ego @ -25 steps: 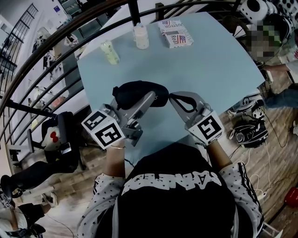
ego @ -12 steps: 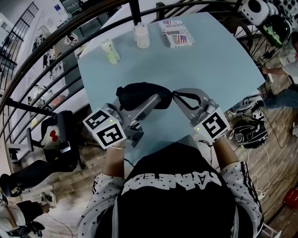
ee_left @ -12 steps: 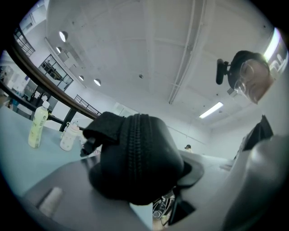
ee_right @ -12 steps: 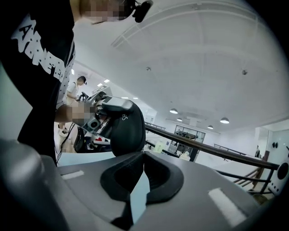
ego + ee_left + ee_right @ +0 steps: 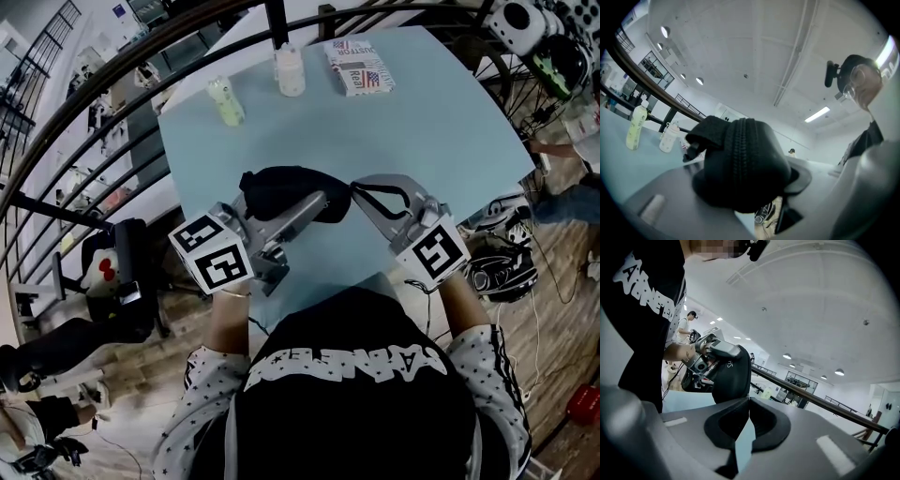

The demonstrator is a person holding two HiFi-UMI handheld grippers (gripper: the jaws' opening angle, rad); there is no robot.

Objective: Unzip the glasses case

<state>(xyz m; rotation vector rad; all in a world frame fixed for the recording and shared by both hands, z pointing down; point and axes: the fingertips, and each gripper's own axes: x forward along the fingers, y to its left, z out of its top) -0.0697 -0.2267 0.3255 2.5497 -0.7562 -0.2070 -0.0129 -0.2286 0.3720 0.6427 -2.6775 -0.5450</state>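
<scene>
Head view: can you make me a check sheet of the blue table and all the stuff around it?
Surface: light blue table, mostly bare.
Job's things: black glasses case, near the front edge; its zip looks closed where the left gripper view shows it.
Clutter: green bottle, white bottle and printed packet along the far edge.
Grippers: left gripper clamps the case; right gripper has its jaws together at the case's end, and whether it pinches a zip pull cannot be told.
Cables: thin cables on the floor at the right.
Surroundings: dark railing, wooden floor.
</scene>
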